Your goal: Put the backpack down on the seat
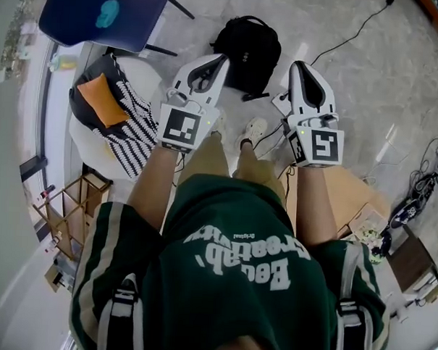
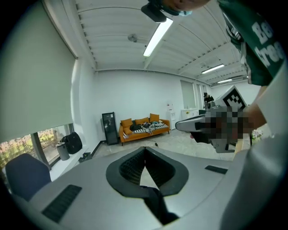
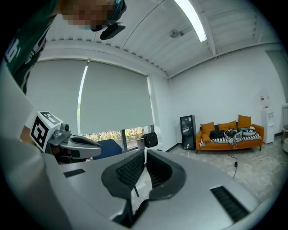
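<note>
Backpack (image 1: 246, 52) is on the floor, upright-ish, not on the seat. Blue chair (image 1: 103, 13) stands just beside the backpack. Left claw (image 1: 221, 60) hangs over the backpack's chair-side edge, jaws together, nothing in them. Right claw (image 1: 296, 65) hangs just off the backpack's other side, jaws also together, empty. Neither visibly touches the backpack.
</note>
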